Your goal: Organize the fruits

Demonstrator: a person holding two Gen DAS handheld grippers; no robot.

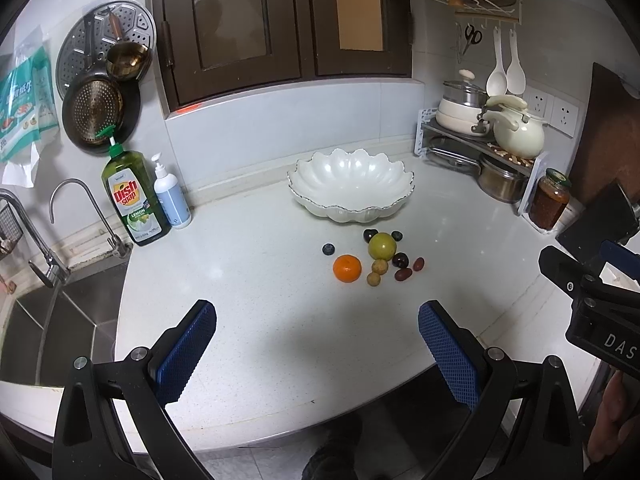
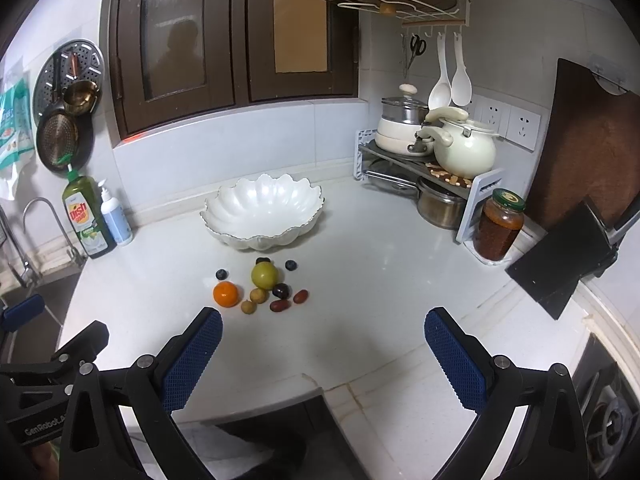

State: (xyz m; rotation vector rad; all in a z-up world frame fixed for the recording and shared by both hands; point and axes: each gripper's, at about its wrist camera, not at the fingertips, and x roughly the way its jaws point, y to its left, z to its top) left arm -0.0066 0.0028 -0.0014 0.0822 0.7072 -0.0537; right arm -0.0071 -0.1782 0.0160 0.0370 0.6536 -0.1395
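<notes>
A white scalloped bowl (image 1: 350, 186) (image 2: 263, 211) stands empty at the back of the white counter. In front of it lies a cluster of fruit: an orange mandarin (image 1: 347, 268) (image 2: 225, 294), a green round fruit (image 1: 382, 246) (image 2: 264, 275), two small tan fruits (image 1: 379, 267) (image 2: 259, 295), dark and reddish grapes (image 1: 403, 274) (image 2: 280, 305) and a blueberry (image 1: 328, 249) (image 2: 221, 274). My left gripper (image 1: 318, 326) hangs open near the counter's front edge, well short of the fruit. My right gripper (image 2: 323, 332) is open too, to the right of the cluster, holding nothing.
A sink (image 1: 52, 320) with taps lies at the left, with dish soap (image 1: 134, 200) and a pump bottle (image 1: 172, 196) beside it. A rack with pots and a kettle (image 2: 464, 148) fills the back right corner, next to a jar (image 2: 498, 224) and a dark cutting board (image 2: 588, 140).
</notes>
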